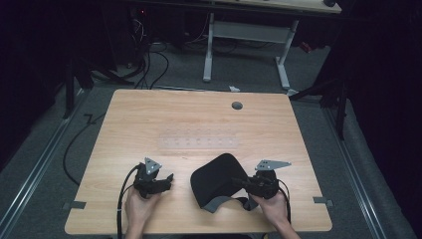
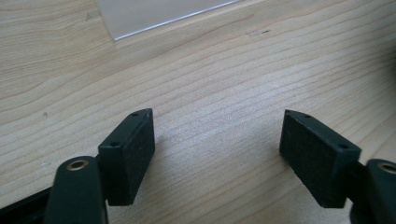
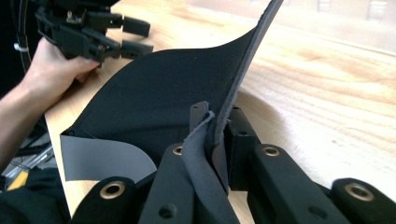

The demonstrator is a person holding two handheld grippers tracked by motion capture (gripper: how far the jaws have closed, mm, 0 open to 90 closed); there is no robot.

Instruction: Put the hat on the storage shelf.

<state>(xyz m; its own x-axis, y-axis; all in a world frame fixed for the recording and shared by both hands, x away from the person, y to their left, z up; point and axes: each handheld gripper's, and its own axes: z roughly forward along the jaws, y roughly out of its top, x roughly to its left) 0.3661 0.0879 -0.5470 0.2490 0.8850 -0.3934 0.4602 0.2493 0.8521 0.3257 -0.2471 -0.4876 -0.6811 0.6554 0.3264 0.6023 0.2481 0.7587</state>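
A wooden table (image 1: 149,114) seen from above, with a person's forearms reaching in from the near edge, each hand holding a black two-jaw gripper.

At left, the left gripper (image 1: 168,180) rests low over bare wood near the front edge, pointing right. In the left gripper view its two black jaws stand wide apart with nothing between them, just wood grain below. A clear plastic sheet (image 1: 199,139) lies flat on the table farther back, near the middle.

Right of centre sits a black fabric piece (image 1: 216,181), possibly a cap or pouch, with a grey inner lining, lying on the table close to the front edge.

At right, the right gripper (image 1: 239,183) is clamped tight on the fabric's grey-edged rim; the right gripper view shows the rim pinched between its jaws.
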